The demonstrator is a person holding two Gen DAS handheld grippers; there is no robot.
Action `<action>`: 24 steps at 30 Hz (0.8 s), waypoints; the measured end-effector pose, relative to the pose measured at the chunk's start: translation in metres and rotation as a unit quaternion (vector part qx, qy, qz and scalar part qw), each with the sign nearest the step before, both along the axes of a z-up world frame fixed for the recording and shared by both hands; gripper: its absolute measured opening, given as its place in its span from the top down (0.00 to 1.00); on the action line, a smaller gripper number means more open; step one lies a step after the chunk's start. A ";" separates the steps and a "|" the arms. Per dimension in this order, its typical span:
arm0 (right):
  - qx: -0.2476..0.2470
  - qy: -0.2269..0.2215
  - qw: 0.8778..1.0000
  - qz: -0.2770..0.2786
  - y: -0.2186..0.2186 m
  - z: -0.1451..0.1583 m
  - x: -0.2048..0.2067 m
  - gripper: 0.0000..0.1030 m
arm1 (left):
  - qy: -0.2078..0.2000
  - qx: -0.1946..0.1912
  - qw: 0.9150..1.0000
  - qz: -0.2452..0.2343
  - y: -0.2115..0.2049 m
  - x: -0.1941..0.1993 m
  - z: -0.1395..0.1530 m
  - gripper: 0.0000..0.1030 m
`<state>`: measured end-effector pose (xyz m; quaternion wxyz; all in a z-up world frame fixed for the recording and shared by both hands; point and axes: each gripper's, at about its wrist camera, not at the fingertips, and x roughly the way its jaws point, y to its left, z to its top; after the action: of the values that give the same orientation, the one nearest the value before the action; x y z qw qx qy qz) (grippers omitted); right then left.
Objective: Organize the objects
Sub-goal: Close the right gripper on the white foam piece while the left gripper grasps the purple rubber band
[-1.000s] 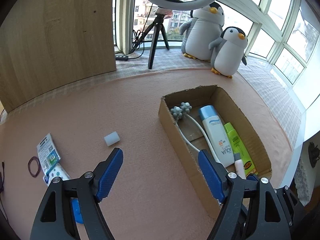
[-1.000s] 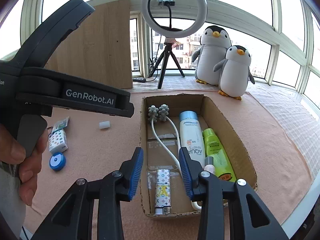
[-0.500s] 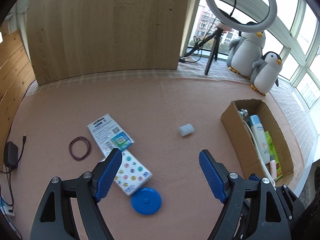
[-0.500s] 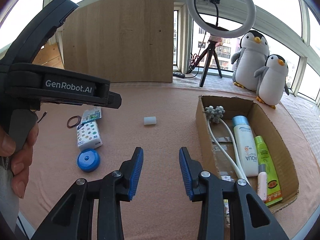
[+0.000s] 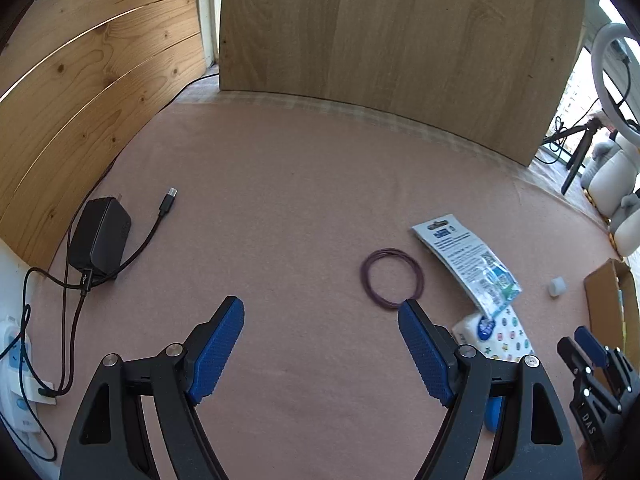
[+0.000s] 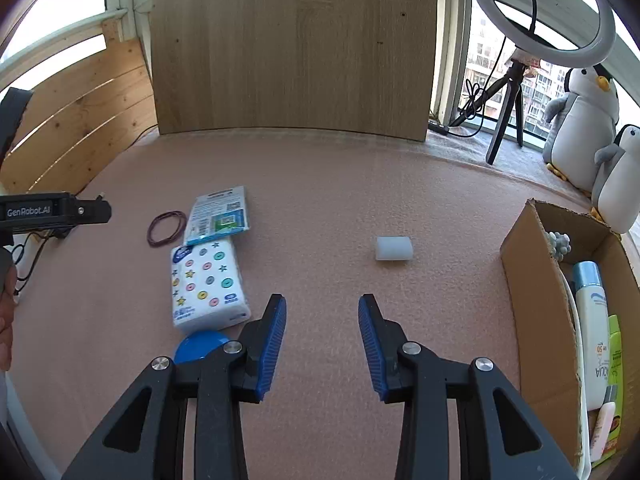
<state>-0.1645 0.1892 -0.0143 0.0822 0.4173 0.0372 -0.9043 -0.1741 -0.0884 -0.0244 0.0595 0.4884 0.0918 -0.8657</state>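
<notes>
My left gripper (image 5: 320, 320) hangs open and empty over bare pink mat, just left of a purple hair tie (image 5: 392, 278). Beyond the tie lie a flat printed packet (image 5: 466, 258) and a dotted tissue pack (image 5: 504, 336). My right gripper (image 6: 322, 320) is open with nothing between its fingers; the tissue pack (image 6: 208, 284) and a blue round disc (image 6: 200, 346) sit to its left. A small white cylinder (image 6: 394, 248) lies ahead of it. The cardboard box (image 6: 532, 280) at the right holds a white bottle (image 6: 594, 320), a green tube and a white cable.
A black charger (image 5: 100, 238) with cables and a white power strip (image 5: 16, 380) lie at the mat's left edge. Wooden panels close the back and left. A ring light on a tripod (image 6: 512, 92) and two plush penguins (image 6: 588, 124) stand by the window.
Both grippers have swung left, away from the box. The left one now looks at the hair tie and charger; the right one now looks at the mat between tissue pack and box.
</notes>
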 end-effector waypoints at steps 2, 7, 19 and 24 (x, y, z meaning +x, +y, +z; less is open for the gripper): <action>0.015 -0.013 1.000 -0.008 0.004 -0.010 -0.013 0.67 | -0.002 0.004 1.000 -0.007 -0.002 -0.005 -0.012 0.20; 0.007 -0.028 0.999 -0.029 0.019 -0.022 -0.033 0.67 | 0.000 0.020 0.999 -0.030 0.009 -0.017 -0.034 0.20; 0.000 -0.027 0.999 -0.029 0.021 -0.024 -0.053 0.67 | 0.014 -0.037 0.997 -0.060 0.039 -0.038 -0.049 0.42; -0.007 -0.027 0.999 -0.026 0.016 -0.023 -0.048 0.67 | 0.026 -0.017 0.996 -0.079 0.038 -0.040 -0.046 0.97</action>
<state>-0.2124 0.2054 -0.0375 0.0623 0.4420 0.0181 -0.8946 -0.2146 -0.0499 -0.0705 -0.0032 0.4699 0.0398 -0.8818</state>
